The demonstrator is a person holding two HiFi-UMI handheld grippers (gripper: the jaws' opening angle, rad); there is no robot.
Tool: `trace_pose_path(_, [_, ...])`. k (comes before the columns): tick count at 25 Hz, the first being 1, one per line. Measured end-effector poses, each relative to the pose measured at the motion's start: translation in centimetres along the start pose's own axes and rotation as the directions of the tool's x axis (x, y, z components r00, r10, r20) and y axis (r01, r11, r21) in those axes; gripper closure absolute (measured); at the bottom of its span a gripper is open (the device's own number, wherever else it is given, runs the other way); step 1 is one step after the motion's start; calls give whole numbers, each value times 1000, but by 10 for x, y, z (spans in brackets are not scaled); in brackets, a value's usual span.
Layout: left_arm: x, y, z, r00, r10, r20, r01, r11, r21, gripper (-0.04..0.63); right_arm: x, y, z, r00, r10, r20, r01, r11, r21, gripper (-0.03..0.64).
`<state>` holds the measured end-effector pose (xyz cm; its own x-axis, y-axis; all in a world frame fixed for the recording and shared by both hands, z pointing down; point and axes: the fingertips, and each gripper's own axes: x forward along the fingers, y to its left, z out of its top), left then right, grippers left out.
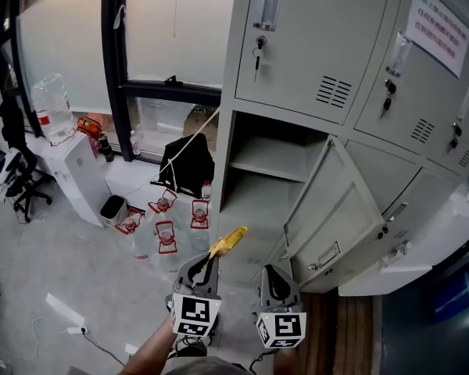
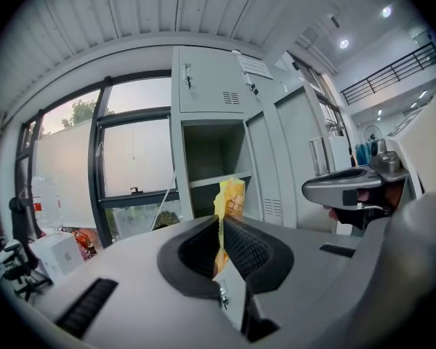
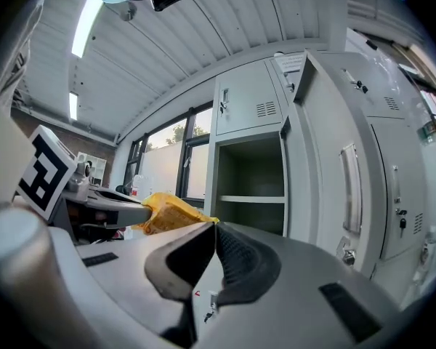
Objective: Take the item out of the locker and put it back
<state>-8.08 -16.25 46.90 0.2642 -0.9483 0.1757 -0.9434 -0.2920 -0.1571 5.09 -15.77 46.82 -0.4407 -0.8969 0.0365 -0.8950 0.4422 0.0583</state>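
Observation:
A yellow snack packet (image 1: 228, 241) sticks up from my left gripper (image 1: 210, 261), whose jaws are shut on its lower end. In the left gripper view the packet (image 2: 230, 198) stands upright between the closed pads of the left gripper (image 2: 221, 225), in front of the open locker compartment (image 2: 216, 158). That compartment (image 1: 272, 170) is bare inside, with one shelf (image 1: 275, 165), and its door (image 1: 334, 219) swings out to the right. My right gripper (image 1: 275, 276) hangs beside the left one, shut and holding nothing. The right gripper view shows the right gripper (image 3: 216, 228) closed, and the packet (image 3: 168, 212) to its left.
Several water jugs (image 1: 166, 237) with red labels stand on the floor left of the locker, behind them a black bag (image 1: 189, 162). A white cabinet (image 1: 76, 174) and an office chair (image 1: 16, 180) are further left. Closed lockers (image 1: 313, 37) with keys sit above and to the right.

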Motion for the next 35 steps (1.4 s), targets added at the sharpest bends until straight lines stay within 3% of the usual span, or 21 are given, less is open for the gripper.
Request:
trace_pose_path(18, [-63,-24,-35,1000,11,-6,-11,999,-42,563,-51,27,-21,1000,31,1,-31,999,13,594])
trace_pose_path(35, [-70,-36,-36,1000,10,-4,-10,999,-47,563,-55,26,-17,999,40,9,-40,999,6,594])
